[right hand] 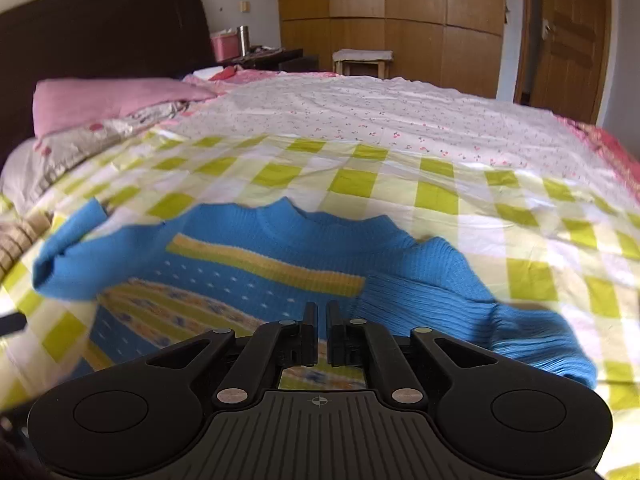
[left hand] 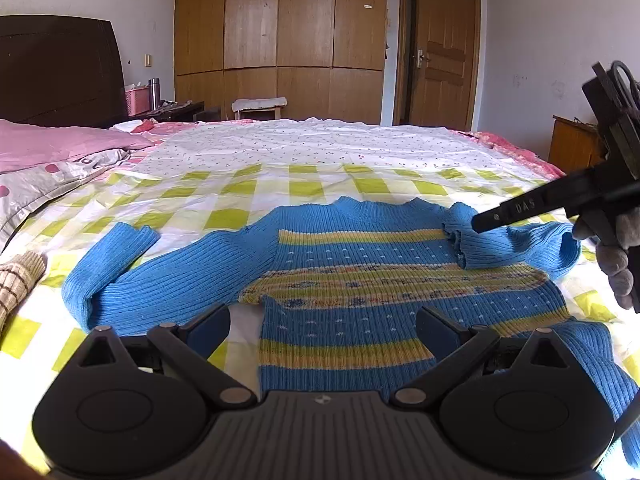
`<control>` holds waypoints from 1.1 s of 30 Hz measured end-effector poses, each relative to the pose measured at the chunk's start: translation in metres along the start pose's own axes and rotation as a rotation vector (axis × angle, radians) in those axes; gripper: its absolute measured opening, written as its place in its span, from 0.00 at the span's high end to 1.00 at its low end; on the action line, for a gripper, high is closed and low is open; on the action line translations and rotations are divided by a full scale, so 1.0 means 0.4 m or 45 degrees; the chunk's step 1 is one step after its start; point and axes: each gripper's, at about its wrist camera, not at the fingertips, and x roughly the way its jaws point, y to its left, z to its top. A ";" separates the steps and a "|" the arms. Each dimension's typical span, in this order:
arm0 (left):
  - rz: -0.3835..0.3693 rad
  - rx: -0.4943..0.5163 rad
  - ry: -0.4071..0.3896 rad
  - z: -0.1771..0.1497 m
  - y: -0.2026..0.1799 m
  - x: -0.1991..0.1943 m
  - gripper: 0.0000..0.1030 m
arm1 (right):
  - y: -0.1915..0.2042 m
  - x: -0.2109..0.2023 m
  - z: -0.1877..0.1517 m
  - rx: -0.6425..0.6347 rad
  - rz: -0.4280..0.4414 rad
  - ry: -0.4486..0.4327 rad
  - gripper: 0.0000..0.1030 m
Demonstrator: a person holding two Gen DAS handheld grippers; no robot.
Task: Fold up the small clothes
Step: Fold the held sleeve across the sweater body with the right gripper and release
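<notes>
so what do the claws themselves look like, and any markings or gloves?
Both are matte black plastic. The left claw and right claw each have a ribbed centre plate with a small crosshair mark, two round side discs, and linkage arms with silver rivets. Seen from the left view, a right finger bears white "DAS" lettering. The hand wears a grey glove.

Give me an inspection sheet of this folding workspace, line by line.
Surface: green-and-white checked bedsheet, wrinkled.
Job's things: blue ribbed knit sweater with yellow stripes, flat; one sleeve folded across the chest.
Clutter: beige checked cloth at the sheet's edge.
Grippers: left hand-held gripper open above the hem; right hand-held gripper nearly closed, holding nothing.
Cables: nothing seen.
Surroundings: pink pillow, wooden wardrobe.
</notes>
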 end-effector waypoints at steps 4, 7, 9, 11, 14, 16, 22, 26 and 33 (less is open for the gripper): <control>-0.001 0.038 -0.013 -0.006 -0.007 0.005 0.00 | -0.002 0.007 -0.046 -0.231 -0.107 0.036 0.86; -0.012 0.041 -0.019 -0.008 -0.008 0.005 0.00 | 0.001 0.039 -0.068 -0.298 -0.109 0.074 0.83; -0.013 0.037 -0.025 -0.008 -0.008 0.004 0.00 | 0.015 0.064 -0.076 -0.336 -0.123 0.076 0.78; -0.011 0.034 -0.027 -0.008 -0.006 0.005 0.00 | 0.023 0.089 -0.080 -0.383 -0.124 0.079 0.72; -0.019 0.013 -0.010 -0.009 0.001 0.012 0.00 | 0.027 0.115 -0.088 -0.418 -0.128 0.086 0.70; -0.023 -0.005 0.000 -0.009 0.007 0.016 0.00 | 0.023 0.119 -0.083 -0.392 -0.143 0.082 0.74; -0.015 -0.022 -0.005 -0.008 0.015 0.017 0.00 | 0.000 0.101 -0.049 -0.199 -0.134 0.083 0.98; -0.010 -0.037 -0.011 -0.006 0.023 0.014 0.00 | 0.004 0.052 0.001 -0.031 -0.033 0.026 1.00; 0.011 -0.037 -0.033 -0.002 0.034 0.003 0.00 | 0.078 -0.002 0.081 0.022 0.127 -0.072 1.00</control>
